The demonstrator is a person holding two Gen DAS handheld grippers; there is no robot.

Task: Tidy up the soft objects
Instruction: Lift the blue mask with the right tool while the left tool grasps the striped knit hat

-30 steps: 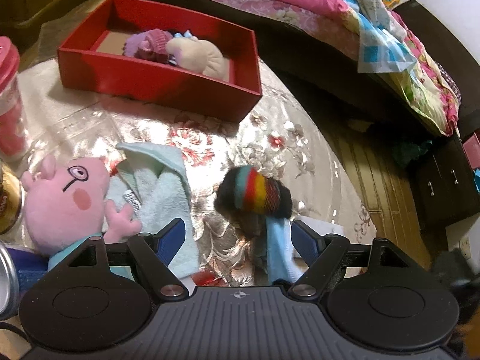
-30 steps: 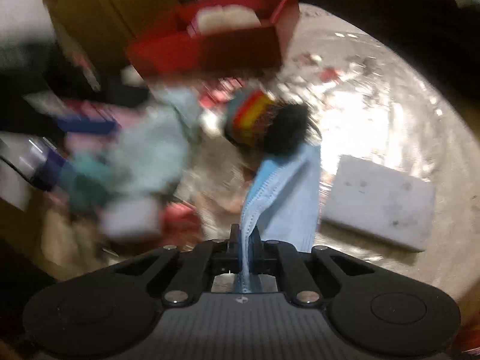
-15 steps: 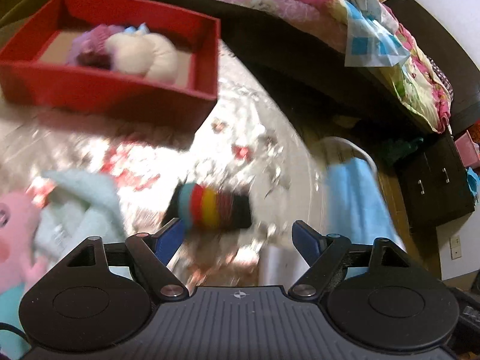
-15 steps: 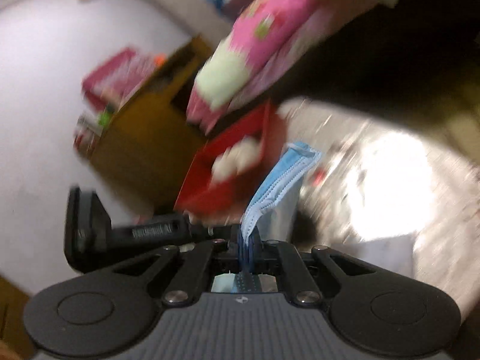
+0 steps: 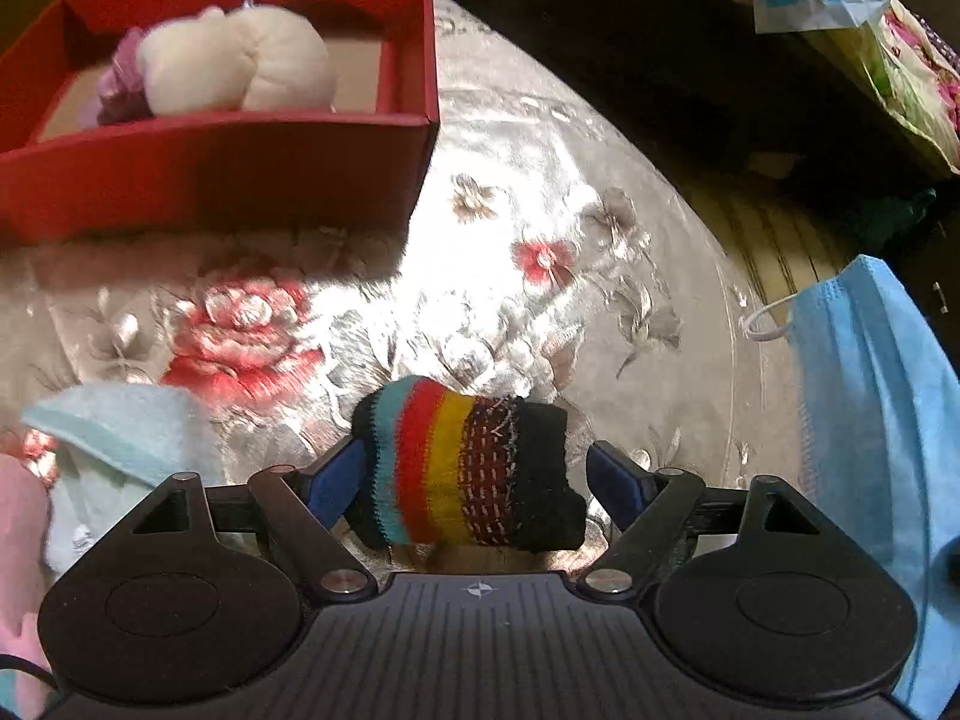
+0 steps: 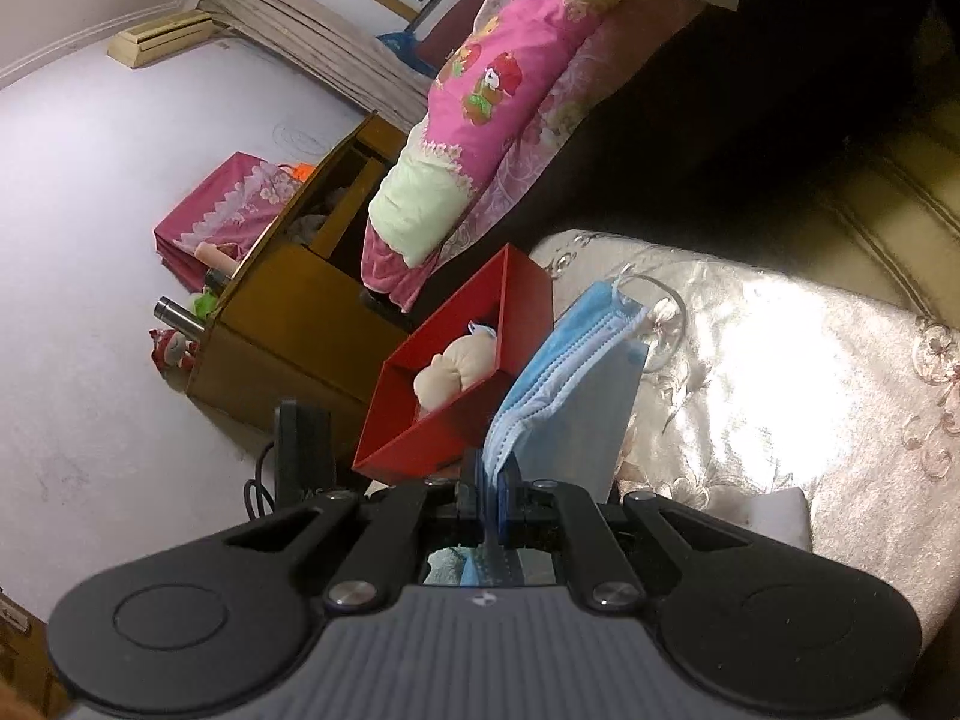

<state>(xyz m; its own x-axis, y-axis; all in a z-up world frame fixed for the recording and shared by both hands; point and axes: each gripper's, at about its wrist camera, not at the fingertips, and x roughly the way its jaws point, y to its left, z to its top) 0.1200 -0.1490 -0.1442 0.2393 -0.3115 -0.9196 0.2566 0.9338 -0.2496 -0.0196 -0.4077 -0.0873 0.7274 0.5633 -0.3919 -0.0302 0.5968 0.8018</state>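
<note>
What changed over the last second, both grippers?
The right gripper stayed shut on the blue face mask and lifted it off the table, swinging toward the red box. The left gripper came down around the striped knit piece, jaws open and not gripping yet. The cream plush stayed in the box; the knit piece stayed on the tablecloth.

No words, numbers or brand names can be read; only a small compass-like emblem is seen on each gripper body
</note>
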